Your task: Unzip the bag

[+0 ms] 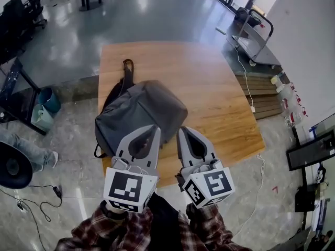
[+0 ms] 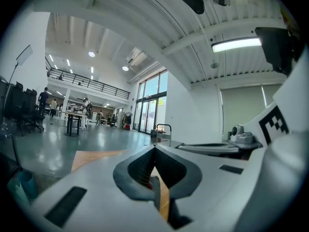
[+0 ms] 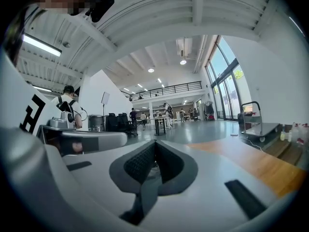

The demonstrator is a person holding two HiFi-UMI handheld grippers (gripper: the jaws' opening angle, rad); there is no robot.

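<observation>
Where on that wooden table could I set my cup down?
The table is bare wood across its whole right half, from the backpack to the right edge, and along the far strip beyond the strap. The near left is crowded: the backpack, with the left gripper and right gripper by its near end.

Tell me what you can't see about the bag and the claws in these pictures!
- Zipper on the gray backpack: head view, too small to pick out.
- Backpack's near end: head view, covered by the left claw.
- Backpack in both gripper views: not seen; each shut claw's own body fills the lower part.
- Wooden table's near edge: head view, partly hidden by the right claw and its marker cube.
</observation>
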